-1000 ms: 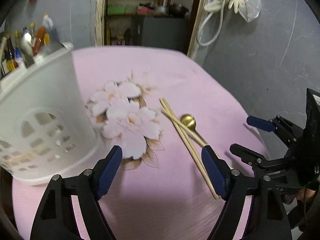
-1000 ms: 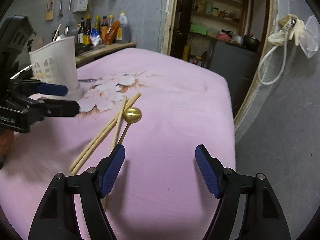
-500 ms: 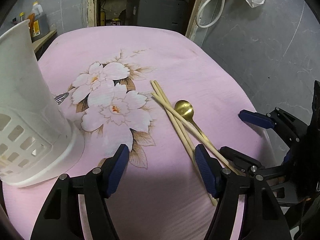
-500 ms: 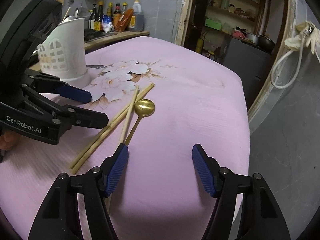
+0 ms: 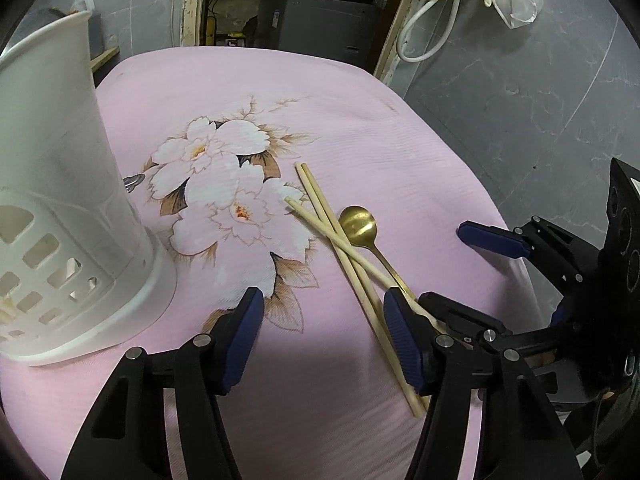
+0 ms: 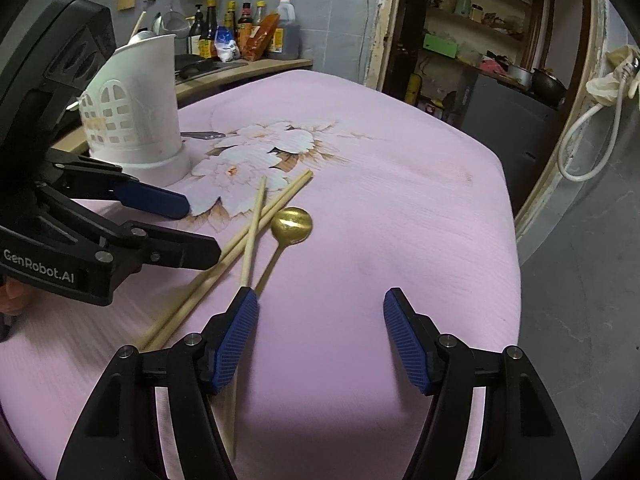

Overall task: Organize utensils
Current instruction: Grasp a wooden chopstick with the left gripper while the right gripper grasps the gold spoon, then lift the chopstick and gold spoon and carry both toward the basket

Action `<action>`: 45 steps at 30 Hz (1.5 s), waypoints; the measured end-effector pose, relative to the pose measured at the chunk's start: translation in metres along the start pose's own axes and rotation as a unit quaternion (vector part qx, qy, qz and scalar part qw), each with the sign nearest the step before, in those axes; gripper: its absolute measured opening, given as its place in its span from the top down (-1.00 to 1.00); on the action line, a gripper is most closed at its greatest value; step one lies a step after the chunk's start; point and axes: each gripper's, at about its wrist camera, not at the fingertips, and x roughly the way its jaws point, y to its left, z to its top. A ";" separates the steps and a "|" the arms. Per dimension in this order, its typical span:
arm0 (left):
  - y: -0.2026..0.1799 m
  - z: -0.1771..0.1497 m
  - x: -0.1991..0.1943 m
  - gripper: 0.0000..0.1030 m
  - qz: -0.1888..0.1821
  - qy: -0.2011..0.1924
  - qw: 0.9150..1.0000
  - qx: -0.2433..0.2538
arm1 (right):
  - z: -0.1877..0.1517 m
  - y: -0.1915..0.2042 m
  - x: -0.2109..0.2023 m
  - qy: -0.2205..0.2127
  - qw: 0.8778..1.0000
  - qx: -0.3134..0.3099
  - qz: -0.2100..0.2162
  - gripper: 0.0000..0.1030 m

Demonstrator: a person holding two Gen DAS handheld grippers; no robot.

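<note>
Grey-walled kitchen, open doorway behind; table [image 5: 360,112] covered by a pink cloth with a white flower print. Three pale wooden chopsticks [image 5: 340,240] lie crossed near the cloth's right side, a gold metal spoon [image 5: 360,224] touching them, bowl pointing away. White perforated plastic utensil holder [image 5: 60,200] stands upright at left, a metal utensil tip [image 6: 202,135] showing beside its base. Left tool [image 5: 320,336] spread wide, empty, above the cloth. Right tool [image 6: 318,336] also spread wide, empty, beside the chopstick ends.

Grey walls [image 5: 540,92], open doorway [image 6: 472,24], bottles on counter [image 6: 244,32]
</note>
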 end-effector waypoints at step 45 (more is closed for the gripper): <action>0.023 0.017 0.011 0.93 -0.052 -0.021 0.987 -0.153 | -0.008 -0.004 0.003 -0.003 0.999 -0.018 -0.043 0.87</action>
